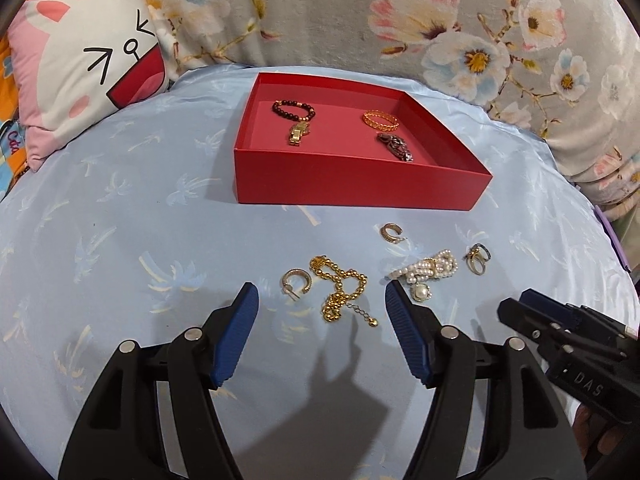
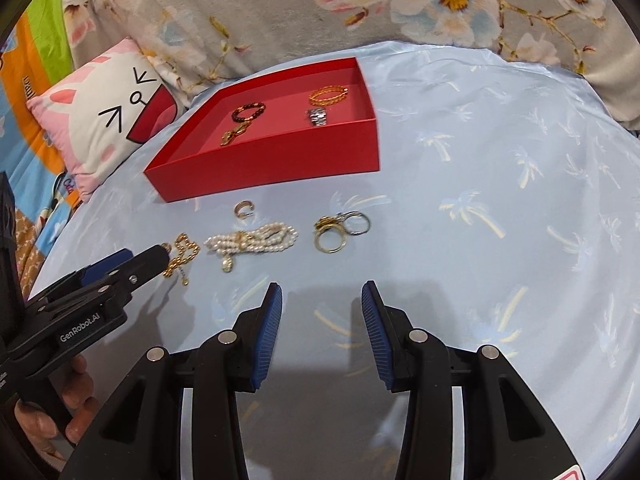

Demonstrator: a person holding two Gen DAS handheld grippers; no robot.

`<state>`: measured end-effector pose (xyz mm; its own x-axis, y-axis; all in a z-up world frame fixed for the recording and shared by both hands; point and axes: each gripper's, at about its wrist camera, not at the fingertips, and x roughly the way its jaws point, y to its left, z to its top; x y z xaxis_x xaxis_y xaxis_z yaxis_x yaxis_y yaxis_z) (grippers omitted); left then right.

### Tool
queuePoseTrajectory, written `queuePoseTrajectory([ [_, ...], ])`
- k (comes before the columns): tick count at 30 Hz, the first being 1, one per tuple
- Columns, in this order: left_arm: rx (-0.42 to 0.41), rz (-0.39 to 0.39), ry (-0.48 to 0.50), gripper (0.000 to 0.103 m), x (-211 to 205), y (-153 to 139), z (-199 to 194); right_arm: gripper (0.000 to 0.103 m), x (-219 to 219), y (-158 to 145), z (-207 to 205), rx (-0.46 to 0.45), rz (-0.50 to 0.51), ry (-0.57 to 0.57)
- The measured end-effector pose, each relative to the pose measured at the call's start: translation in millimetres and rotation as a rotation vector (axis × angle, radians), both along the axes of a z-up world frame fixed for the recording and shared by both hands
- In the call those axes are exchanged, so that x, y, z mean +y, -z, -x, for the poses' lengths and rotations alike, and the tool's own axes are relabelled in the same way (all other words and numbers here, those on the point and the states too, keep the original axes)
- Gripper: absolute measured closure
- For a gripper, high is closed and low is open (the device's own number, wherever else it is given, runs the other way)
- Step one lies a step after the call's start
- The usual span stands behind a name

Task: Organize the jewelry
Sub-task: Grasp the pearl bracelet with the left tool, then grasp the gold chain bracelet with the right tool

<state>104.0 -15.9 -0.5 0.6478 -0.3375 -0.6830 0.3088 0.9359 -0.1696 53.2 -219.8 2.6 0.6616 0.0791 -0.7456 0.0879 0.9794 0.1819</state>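
Note:
A red tray holds a dark bead bracelet, a gold clasp piece, a gold bangle and a dark metal band. On the blue cloth lie a gold bead chain, a hoop earring, a second hoop earring, a pearl bracelet and rings. My left gripper is open just short of the chain. My right gripper is open, empty, short of the rings.
A cat-face pillow lies at the back left. A floral quilt bunches behind and to the right of the tray. The blue palm-print cloth stretches to the right.

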Motion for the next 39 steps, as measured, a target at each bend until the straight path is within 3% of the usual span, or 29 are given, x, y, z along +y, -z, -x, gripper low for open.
queuePoseTrajectory([
  [6,-0.011,-0.016,0.06,0.039,-12,-2,0,0.062,5,3,2,0.006,0.023,-0.011],
  [16,-0.005,-0.081,0.182,0.04,-63,1,-26,0.062,-23,-1,8,0.008,-0.012,0.056],
  [19,0.036,-0.099,0.221,0.052,-73,6,-29,0.062,-28,-1,7,0.013,-0.017,0.067],
  [28,0.042,-0.067,0.305,0.09,-81,7,-17,0.062,-31,0,7,0.011,-0.025,0.074],
  [39,-0.002,0.02,0.215,0.09,-37,-17,14,0.062,-19,-4,13,0.005,-0.026,0.037],
])
